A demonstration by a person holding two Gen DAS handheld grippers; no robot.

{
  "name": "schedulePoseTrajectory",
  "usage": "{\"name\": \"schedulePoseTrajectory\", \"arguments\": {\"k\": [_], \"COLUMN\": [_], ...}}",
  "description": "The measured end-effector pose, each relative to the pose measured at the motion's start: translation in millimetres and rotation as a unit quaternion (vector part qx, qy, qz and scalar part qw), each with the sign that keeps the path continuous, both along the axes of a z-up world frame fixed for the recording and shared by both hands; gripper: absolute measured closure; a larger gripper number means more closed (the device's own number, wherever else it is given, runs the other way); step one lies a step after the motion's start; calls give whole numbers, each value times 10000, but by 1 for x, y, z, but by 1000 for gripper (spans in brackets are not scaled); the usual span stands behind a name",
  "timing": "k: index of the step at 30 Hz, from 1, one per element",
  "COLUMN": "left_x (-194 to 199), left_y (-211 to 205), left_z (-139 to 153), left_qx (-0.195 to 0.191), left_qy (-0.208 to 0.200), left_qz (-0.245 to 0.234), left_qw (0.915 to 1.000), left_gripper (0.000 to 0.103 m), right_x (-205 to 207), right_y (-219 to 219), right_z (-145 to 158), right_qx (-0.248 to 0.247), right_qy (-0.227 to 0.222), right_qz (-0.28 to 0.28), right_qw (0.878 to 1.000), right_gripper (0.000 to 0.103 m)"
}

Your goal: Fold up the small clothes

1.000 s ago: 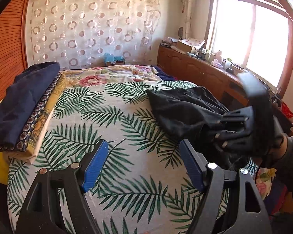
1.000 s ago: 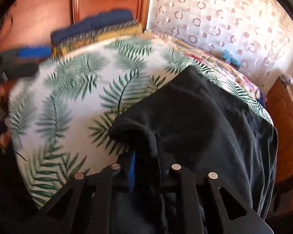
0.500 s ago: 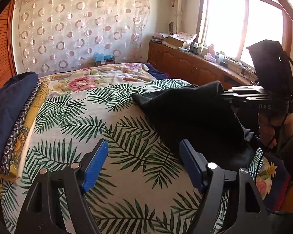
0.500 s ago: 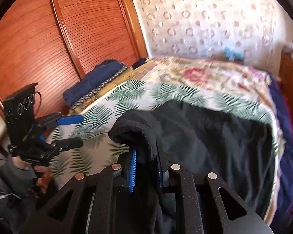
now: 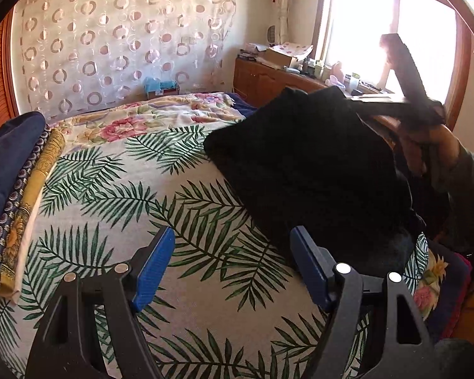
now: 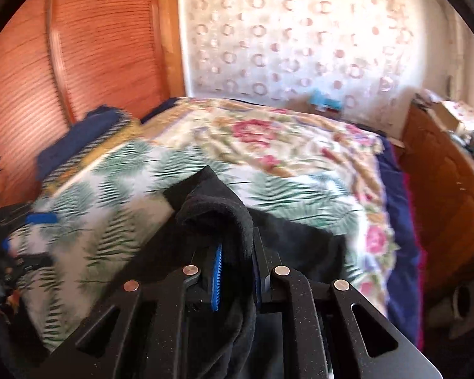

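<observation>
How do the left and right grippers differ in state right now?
The left gripper is open and empty above the palm-leaf bedspread; the right gripper is shut on a fold of the black garment, raised off the bed. Both have blue pads and black frames.

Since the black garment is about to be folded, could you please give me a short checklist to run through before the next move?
1. Right gripper shut on the black garment: ok, a thick bunch of cloth sits between its fingers.
2. Left gripper free to take a second corner: ok, open, nothing between the pads.
3. Garment spread flat: not ok, it is lifted and bunched on the right side of the bed.
4. Open palm-print area in front of the left gripper for laying it down: ok.
5. Folded pile at the bed's left edge clear of the garment: ok, well apart.
6. Which garment edge is gripped: cannot tell.
</observation>
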State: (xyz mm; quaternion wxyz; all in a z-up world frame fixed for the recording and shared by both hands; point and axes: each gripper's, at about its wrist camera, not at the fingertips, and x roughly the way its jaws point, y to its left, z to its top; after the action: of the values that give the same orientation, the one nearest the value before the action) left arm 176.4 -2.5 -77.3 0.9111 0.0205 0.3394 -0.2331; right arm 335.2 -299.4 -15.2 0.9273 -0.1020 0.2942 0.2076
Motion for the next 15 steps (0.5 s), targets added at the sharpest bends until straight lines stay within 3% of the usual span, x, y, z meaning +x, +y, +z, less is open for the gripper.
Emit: {"name": "schedulePoseTrajectory", "arguments": {"k": [6,7,11,15], "left_x": [2,3,5,6], "left_y": [-2,-2,-3,-4], "left_z": [-4,-5,-9,-11], "left_qx": [6,19,40,28], "left_qy": [62,76,127,166], "left_qz": [-18,-14,-23,-30], "left_qw": [10000,10000,9999,9999], "left_gripper": [27,27,27,27], "right_x": [43,49,57,50], "right_y": [-8,-7,-7,-6], "right_z": [-31,-36,-35,-25], "right_qx": [-73,-115,-140,-60], "right_qy": [459,558,508,363], "right_qz": [-664,-748,-1210,-1496], "right_qw": [9967,9956,9913,9881], "right_gripper": [86,78,60,60]}}
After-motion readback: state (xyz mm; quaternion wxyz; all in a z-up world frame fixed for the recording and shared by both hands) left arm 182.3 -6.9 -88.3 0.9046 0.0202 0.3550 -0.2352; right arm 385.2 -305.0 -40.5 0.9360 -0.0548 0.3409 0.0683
